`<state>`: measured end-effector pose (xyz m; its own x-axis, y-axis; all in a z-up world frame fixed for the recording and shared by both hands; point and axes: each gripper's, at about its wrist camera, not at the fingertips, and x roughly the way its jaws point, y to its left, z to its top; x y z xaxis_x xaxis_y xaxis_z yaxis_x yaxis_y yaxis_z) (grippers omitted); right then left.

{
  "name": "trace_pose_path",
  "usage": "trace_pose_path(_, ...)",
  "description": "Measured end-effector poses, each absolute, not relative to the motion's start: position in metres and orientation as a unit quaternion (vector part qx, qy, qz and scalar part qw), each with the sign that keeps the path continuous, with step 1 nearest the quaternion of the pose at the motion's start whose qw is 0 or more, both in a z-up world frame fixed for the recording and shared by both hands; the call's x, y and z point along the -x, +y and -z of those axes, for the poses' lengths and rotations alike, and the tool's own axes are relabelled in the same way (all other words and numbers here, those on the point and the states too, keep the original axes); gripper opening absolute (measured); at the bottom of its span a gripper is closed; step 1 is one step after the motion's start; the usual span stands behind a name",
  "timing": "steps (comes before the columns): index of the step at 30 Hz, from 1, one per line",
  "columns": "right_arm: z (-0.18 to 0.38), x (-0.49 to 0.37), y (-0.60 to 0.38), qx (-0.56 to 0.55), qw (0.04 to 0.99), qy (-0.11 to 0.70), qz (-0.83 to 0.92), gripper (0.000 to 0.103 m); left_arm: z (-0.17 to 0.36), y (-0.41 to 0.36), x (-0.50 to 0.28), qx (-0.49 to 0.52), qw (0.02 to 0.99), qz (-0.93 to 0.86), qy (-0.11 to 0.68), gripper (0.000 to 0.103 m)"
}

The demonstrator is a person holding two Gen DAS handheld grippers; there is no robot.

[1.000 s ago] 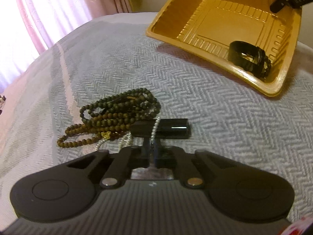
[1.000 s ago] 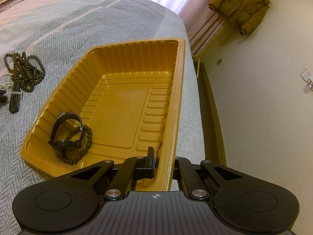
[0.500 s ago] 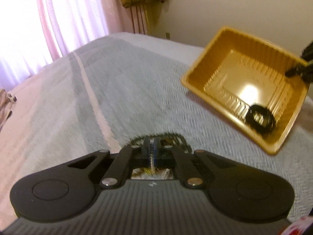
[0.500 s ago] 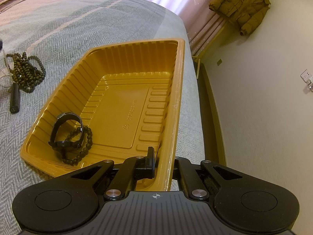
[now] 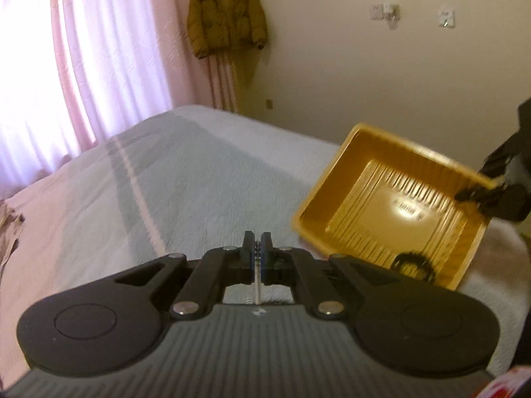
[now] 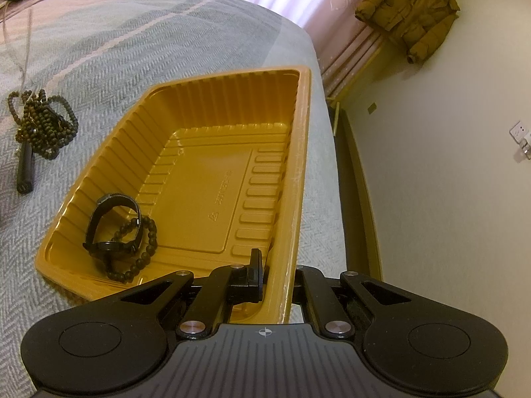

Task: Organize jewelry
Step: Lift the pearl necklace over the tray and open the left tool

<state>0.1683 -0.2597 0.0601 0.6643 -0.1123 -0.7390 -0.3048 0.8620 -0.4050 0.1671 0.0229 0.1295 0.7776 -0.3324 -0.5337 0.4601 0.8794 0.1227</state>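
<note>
Two grippers, one bed, one tray, so here's the rundown left to right:

Curtains: pink ones [image 5: 83, 59] along the far left, light coming through.

Bed: grey herringbone cover [image 6: 99, 59] with a pale stripe, everything sits on it.

Beads: dark tangled pile [image 6: 41, 126] lying on the bed, well left of the tray in the right wrist view. A thin chain [image 6: 28, 43] runs up from the pile toward the top left corner.

Black stick: small dark bar [image 6: 25, 170] on the bed, touching the near edge of the bead pile.

Left gripper: fingers [image 5: 256, 255] clenched almost together on a thin pale chain strand, a few tiny beads show in the gap. It's up above the bed, left of the tray.

Tray: yellow ribbed plastic [image 6: 199, 126], near the right edge of the bed.

Watch: black strap watch [image 6: 111, 225] in the tray's near-left corner, with a dark bead bracelet [image 6: 142, 248] touching it and partly under it.

Right gripper: fingers [image 6: 277, 275] clamped on the tray's right wall, one finger inside, the other outside and mostly hidden by the rim.

Jacket: mustard puffer [image 5: 225, 13] hanging on the wall by the curtains.
</note>
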Motion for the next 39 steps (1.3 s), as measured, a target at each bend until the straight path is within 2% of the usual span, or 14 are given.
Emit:
trace_pose_path(20,-0.063,-0.166,-0.262,0.253,0.879,0.401,-0.057,0.004,-0.174,-0.111,-0.188,-0.091,0.906,0.353,0.215,0.002)
trace_pose_path(31,-0.063,-0.165,-0.264,0.251,0.88,0.4,-0.057,0.004,-0.13,-0.152,-0.22,-0.098,0.887,0.355,0.277,0.002)
trace_pose_path(39,-0.063,-0.166,-0.265,0.25,0.879,0.401,-0.059,0.004,-0.098,-0.151,-0.234,-0.096,0.878,0.347,0.316,0.002)
